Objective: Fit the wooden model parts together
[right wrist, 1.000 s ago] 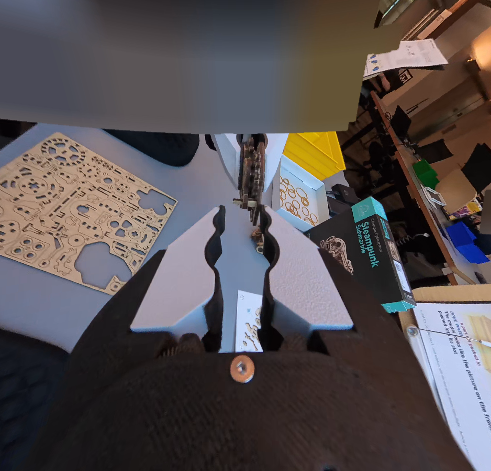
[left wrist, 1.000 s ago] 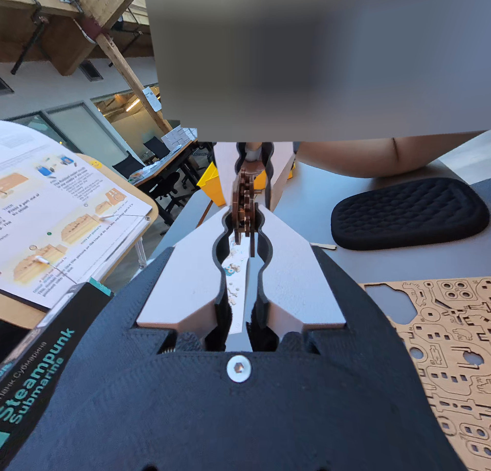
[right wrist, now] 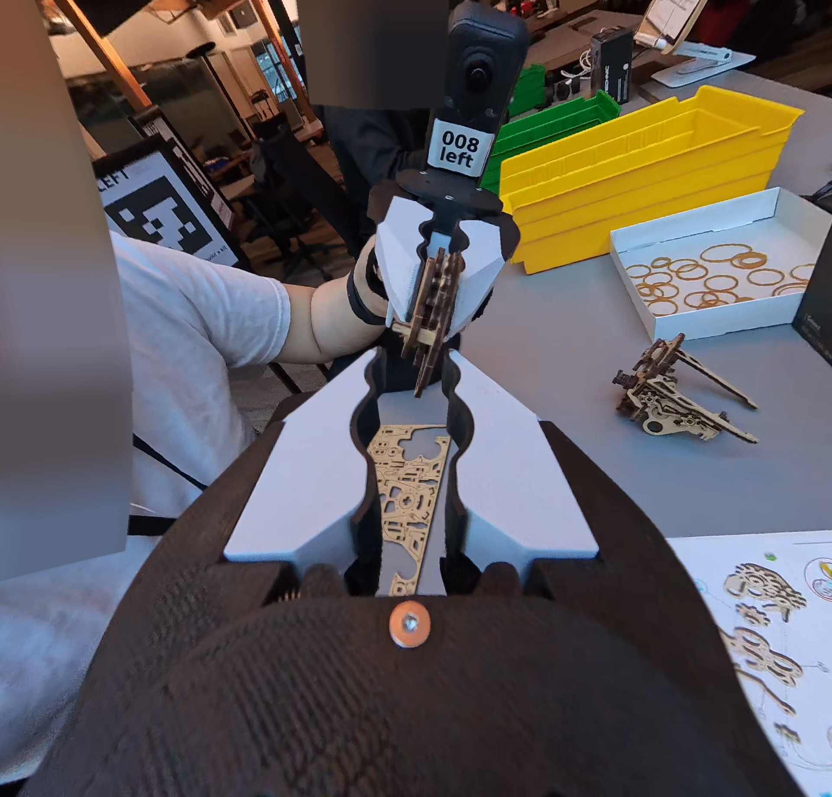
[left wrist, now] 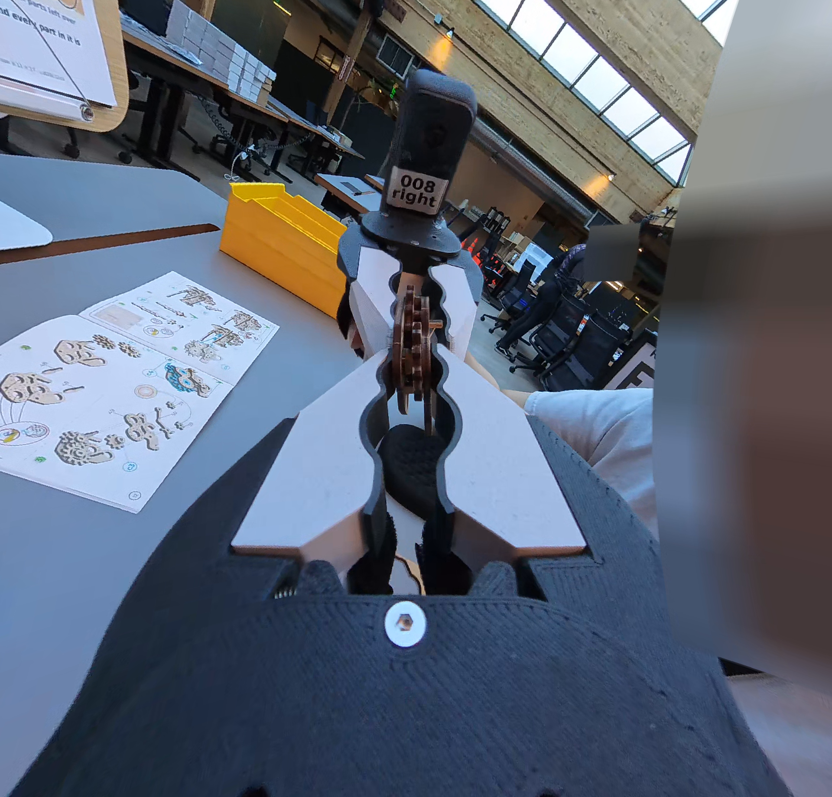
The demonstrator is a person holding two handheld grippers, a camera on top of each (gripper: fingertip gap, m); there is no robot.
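1. The left gripper [left wrist: 412, 361] has its white fingers pinched on a small dark-brown wooden gear assembly [left wrist: 412, 348] of stacked laser-cut layers, held in the air above the grey desk [left wrist: 135, 244].
2. The right gripper [right wrist: 412, 370] faces it tip to tip; its fingers stand spread, with the assembly's lower edge hanging between their tips, and I cannot tell if they touch it.
3. Below the right gripper a pale laser-cut plywood parts sheet [right wrist: 407, 496] lies flat on the desk.
4. A second, partly built wooden model [right wrist: 666, 397] stands on the desk near a white shallow box of rubber bands [right wrist: 720, 271].
5. Yellow plastic bins [right wrist: 639, 190] sit towards the desk's far edge, just beside that box.
6. An open illustrated instruction booklet [left wrist: 121, 384] lies flat on the desk.
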